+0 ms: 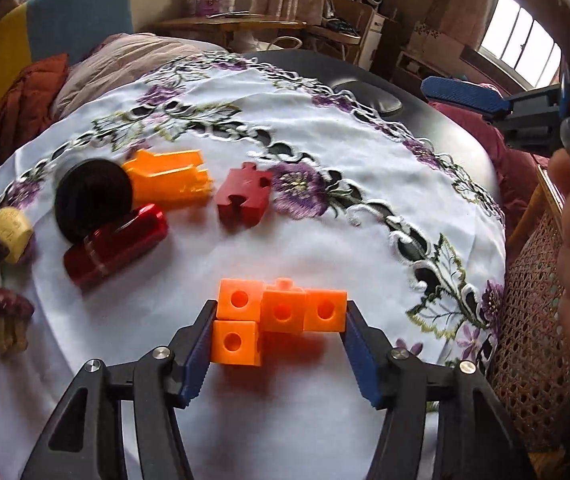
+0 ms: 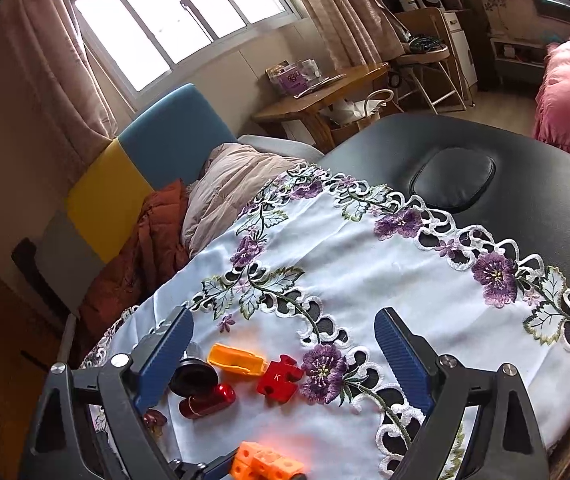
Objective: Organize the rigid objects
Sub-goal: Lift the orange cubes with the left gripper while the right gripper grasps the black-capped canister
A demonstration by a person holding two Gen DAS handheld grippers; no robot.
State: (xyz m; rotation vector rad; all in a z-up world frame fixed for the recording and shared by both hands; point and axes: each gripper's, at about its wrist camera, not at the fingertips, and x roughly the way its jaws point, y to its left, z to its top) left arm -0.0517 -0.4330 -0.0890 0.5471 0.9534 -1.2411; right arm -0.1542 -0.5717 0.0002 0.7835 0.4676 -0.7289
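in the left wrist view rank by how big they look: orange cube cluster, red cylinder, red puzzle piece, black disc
1. orange cube cluster, though it is nearest the camera, which inflates it
2. red cylinder
3. black disc, close to the cylinder, so that order is unsure
4. red puzzle piece

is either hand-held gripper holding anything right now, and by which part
The left hand-held gripper clamps the orange cube cluster across its two outer ends, one pad on each side. The right hand-held gripper is open and holds nothing.
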